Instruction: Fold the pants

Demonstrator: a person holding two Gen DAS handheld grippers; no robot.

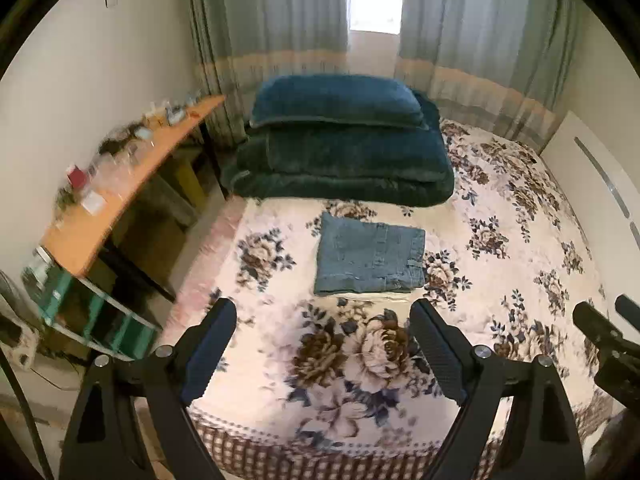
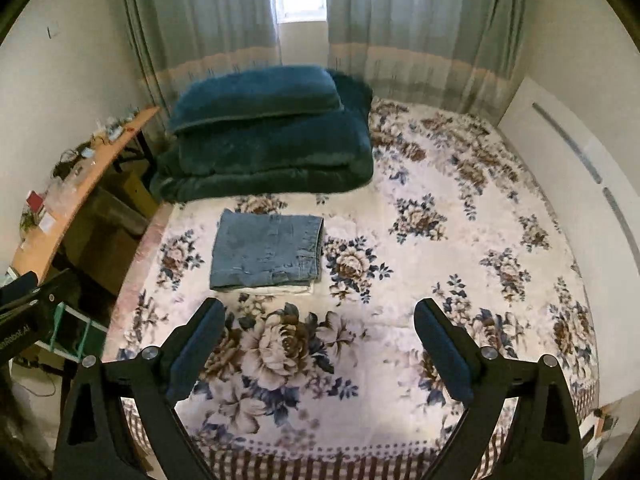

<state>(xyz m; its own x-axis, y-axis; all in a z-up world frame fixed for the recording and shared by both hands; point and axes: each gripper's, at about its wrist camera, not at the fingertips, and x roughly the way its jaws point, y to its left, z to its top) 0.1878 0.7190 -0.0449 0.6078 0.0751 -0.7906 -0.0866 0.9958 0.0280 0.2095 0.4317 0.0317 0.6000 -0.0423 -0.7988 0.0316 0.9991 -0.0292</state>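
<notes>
Blue denim pants (image 1: 370,258) (image 2: 267,252) lie folded into a neat rectangle on the floral bedspread, on top of a folded pale garment whose edge shows under their near side. My left gripper (image 1: 322,314) hovers high above the near end of the bed, short of the pants, open with nothing between its fingers. My right gripper (image 2: 320,314) hangs beside it to the right, also open and empty, with the pants ahead and to its left. The right gripper's body shows at the right edge of the left wrist view.
A stack of dark teal blankets and a pillow (image 1: 340,144) (image 2: 264,136) sits at the far end of the bed (image 1: 500,240). A cluttered wooden desk (image 1: 120,184) stands along the left wall, with a glass shelf (image 1: 92,312) nearer. Curtains hang behind; a white headboard (image 2: 560,168) lines the right.
</notes>
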